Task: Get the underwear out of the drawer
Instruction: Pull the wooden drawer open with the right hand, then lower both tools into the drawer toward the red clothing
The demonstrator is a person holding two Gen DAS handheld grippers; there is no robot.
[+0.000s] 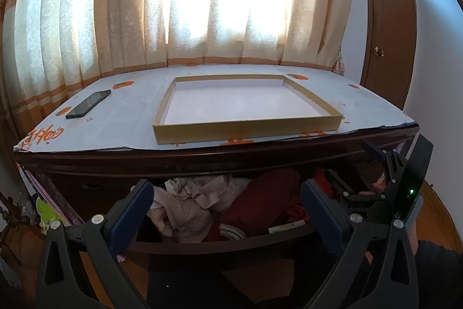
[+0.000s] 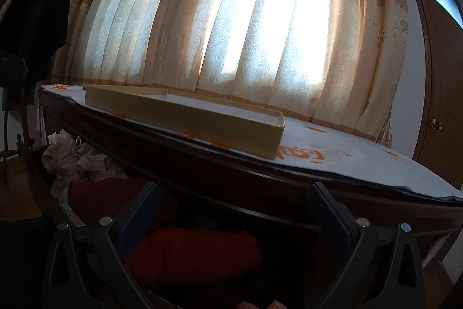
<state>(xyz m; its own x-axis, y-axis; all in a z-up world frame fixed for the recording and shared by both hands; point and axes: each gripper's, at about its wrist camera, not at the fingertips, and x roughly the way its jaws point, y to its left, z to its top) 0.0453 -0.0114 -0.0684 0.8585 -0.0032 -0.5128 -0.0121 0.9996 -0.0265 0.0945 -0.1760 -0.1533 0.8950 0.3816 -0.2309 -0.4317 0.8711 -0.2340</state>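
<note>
Underwear, a crumpled heap of pale pink and dark red cloth (image 1: pixel 202 204), lies in the open dark wooden drawer (image 1: pixel 225 246), nothing lifted yet, with left tongs (image 1: pixel 225 210) and right tongs (image 2: pixel 234 210) both spread wide and empty above it.

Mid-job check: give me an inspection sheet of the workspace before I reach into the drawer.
Surface: dresser top under a printed cover.
Job's things: drawer open; pale crumpled garments and dark red garments inside.
Clutter: shallow empty box, phone on top.
Grippers: left gripper open before the drawer; right gripper open over red cloth.
Cables: nothing seen.
Surroundings: curtains, wooden door, hanging dark clothing.
</note>
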